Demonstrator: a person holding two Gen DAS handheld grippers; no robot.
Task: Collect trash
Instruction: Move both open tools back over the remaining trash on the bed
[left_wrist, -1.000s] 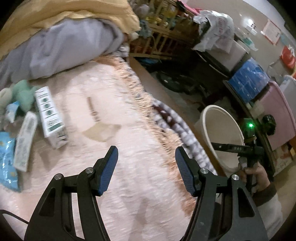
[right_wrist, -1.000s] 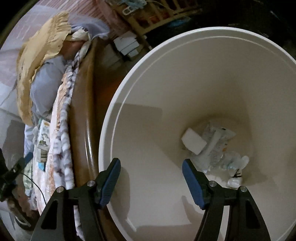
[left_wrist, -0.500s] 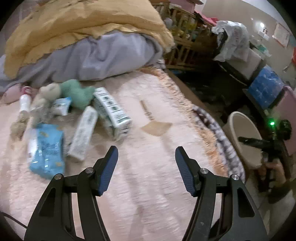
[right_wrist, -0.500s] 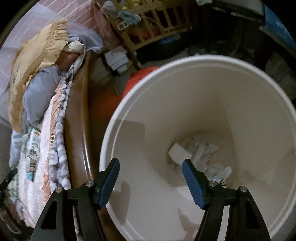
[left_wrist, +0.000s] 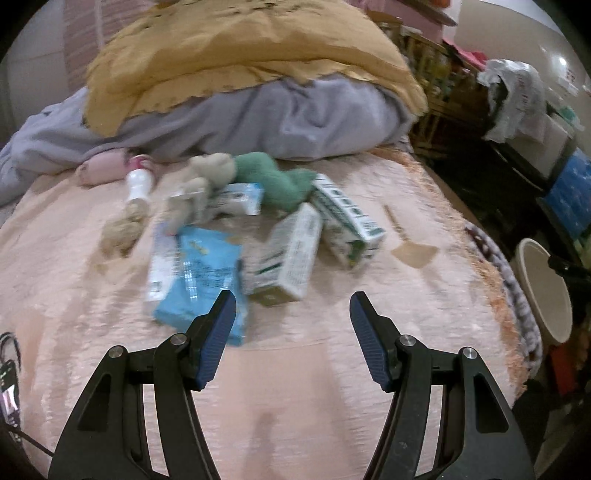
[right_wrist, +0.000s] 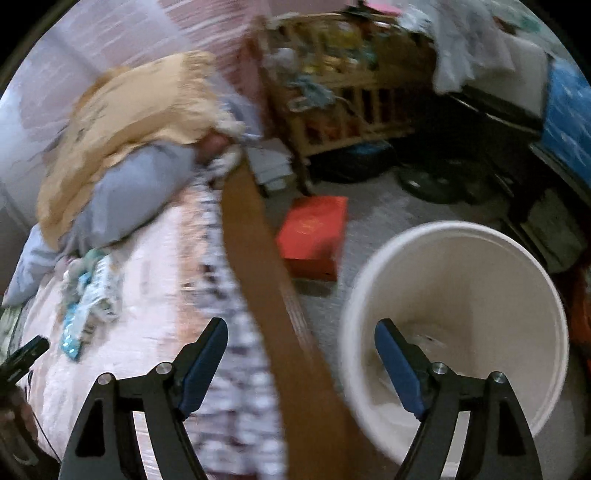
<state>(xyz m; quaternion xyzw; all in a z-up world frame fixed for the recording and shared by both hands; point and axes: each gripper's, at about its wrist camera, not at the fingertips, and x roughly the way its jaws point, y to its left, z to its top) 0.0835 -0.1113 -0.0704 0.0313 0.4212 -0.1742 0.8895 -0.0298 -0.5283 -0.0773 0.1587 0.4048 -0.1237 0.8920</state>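
Trash lies in a loose heap on the pink blanket (left_wrist: 295, 369) of the bed, ahead of the left hand-held gripper (left_wrist: 291, 336). Going left to right in the left wrist view: a small white bottle (left_wrist: 138, 184) and a tan soft toy (left_wrist: 199, 184) at the far left, a blue packet (left_wrist: 199, 280) just before the gripper's left finger, a green-and-white carton (left_wrist: 288, 258) leaning against a second carton (left_wrist: 347, 221), a green cloth lump (left_wrist: 273, 181) behind them, then a flat brown scrap (left_wrist: 413, 251) lying apart. Beyond the bed's edge at far right stands the white bin (left_wrist: 543, 288).

The left hand-held gripper is spread, nothing between its pads, aimed down at the heap. The right hand-held gripper (right_wrist: 301, 354) has just been opening wider and is empty too; in its view the wooden bed rail (right_wrist: 258, 258) runs between its fingers, with the bin at right holding what looks like some litter at the bottom.

The step in hand looks like a return for the next piece. The nearest candidates are the blue packet and the leaning carton; either calls for lowering the left gripper over one item and closing on it without snagging the blanket or dragging its neighbours.
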